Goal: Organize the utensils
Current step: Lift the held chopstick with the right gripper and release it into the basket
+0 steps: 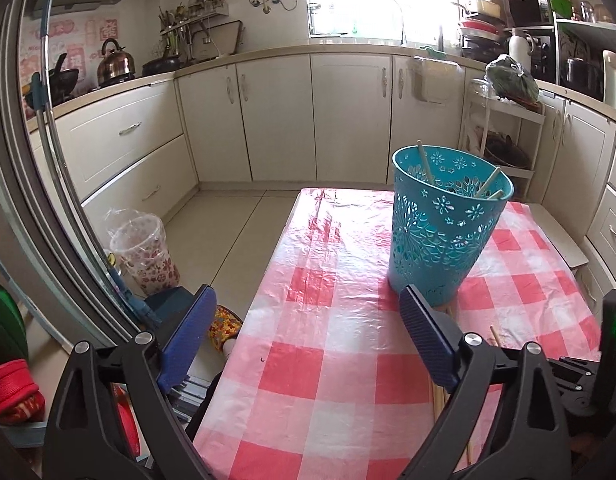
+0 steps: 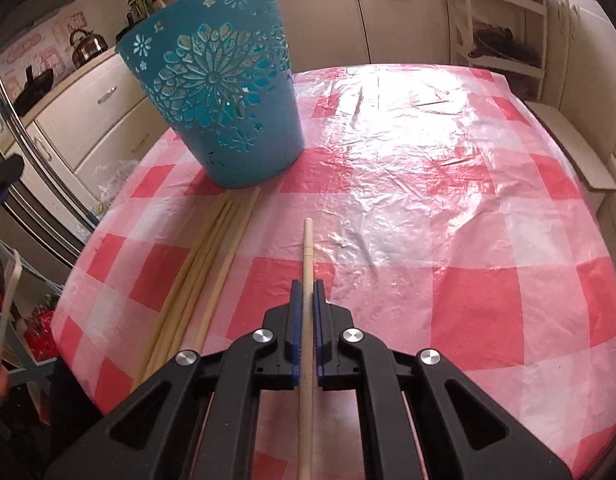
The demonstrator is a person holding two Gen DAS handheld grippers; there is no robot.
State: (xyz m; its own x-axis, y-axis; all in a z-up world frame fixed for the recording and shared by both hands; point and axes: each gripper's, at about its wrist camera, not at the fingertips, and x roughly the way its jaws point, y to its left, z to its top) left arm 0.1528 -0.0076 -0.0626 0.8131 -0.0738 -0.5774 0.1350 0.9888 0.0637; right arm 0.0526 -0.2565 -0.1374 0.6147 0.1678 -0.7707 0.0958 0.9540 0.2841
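A teal cut-out plastic holder (image 1: 444,224) (image 2: 220,96) stands on the pink checked tablecloth (image 1: 328,320) (image 2: 448,216), with a few pale chopsticks (image 1: 426,162) leaning inside it. Several more chopsticks (image 2: 200,280) lie side by side on the cloth just in front of the holder. My right gripper (image 2: 307,286) is shut on a single pale chopstick (image 2: 308,248), which sticks out forward between the blue pads above the cloth. My left gripper (image 1: 304,312) is wide open over the table's near left part, nothing between its fingers, the holder just beyond its right finger.
Cream kitchen cabinets (image 1: 276,116) run around the room, with a kettle (image 1: 116,64) and pans on the counter. A clear patterned bin (image 1: 146,252) stands on the floor left of the table. A white rack (image 1: 504,140) stands at the back right.
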